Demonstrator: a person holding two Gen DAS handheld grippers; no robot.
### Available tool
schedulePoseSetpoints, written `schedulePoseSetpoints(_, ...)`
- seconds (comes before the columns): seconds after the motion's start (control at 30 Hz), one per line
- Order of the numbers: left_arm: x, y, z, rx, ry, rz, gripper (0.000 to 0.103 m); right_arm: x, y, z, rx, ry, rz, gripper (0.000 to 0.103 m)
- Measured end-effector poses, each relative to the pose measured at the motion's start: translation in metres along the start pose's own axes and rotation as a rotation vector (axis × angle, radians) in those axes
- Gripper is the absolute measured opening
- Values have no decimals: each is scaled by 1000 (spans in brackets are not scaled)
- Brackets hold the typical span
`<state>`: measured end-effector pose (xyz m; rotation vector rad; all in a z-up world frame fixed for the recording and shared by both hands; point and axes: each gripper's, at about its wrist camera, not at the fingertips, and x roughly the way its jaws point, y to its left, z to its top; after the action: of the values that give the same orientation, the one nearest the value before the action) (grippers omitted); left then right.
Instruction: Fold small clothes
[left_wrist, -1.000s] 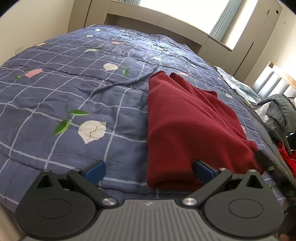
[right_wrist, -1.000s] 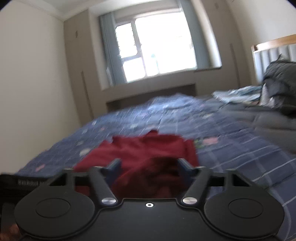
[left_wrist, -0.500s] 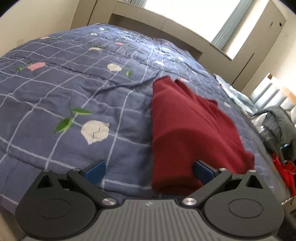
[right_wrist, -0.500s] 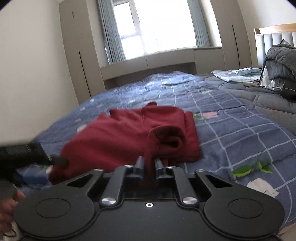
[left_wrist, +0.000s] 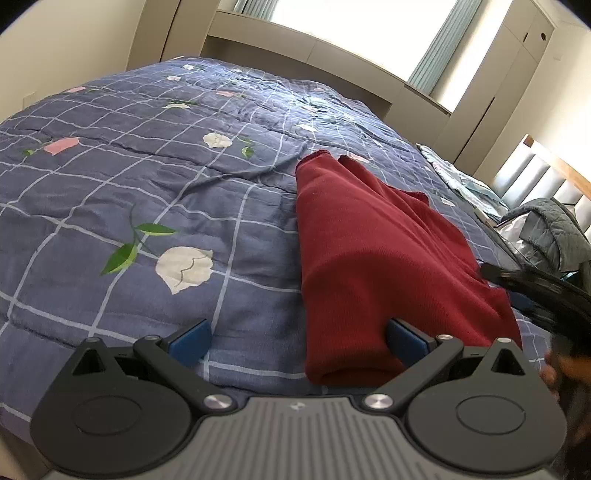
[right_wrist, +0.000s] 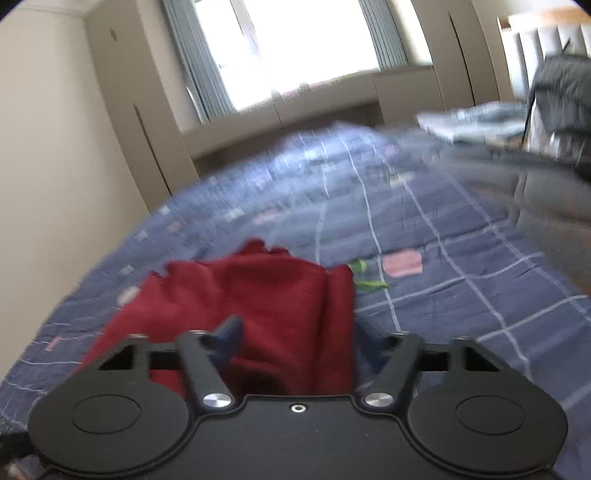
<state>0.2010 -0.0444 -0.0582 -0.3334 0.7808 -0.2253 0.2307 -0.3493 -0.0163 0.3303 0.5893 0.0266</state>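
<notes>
The bed (left_wrist: 140, 192), under a blue checked quilt with printed flowers, fills a pale room with a bright window and tall cupboards behind it; grey bedding lies heaped toward the headboard. On the quilt lies the red garment (left_wrist: 373, 258), partly folded, its near edge rolled thick. It looks soft, light and limp, likely to sag and slip out of a fold, so a hem or corner gives the surest hold. The left gripper (left_wrist: 297, 341) stands wide, its right pad against the garment's near end, gripping nothing. The right gripper (right_wrist: 295, 341), blurred, has just been opening, with red cloth between its spread jaws.
</notes>
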Motion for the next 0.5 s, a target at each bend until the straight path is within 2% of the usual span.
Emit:
schedulePoseSetpoints(0.1,1,-1,1,6,2,1,102,23,-5,2,33,53,13,46)
schedulePoseSetpoints(0.17,1,-1,2,6,6,1,102,29,-5,2,32,63,11,38)
schedulePoseSetpoints(0.2,1,-1,2,5,8,0,102,28,-4,2,20,60,4,22)
schedulePoseSetpoints(0.23,0,-1,3,5,10,-2,102,27,-3,2,0,55,-7,15)
schedulePoseSetpoints(0.47,-1,-4,4,18,21,-4,103,8,11,3,-120,-44,-57,6)
schedulePoseSetpoints(0.5,-1,-4,4,19,21,-4,103,6,11,3,-123,-58,-73,2)
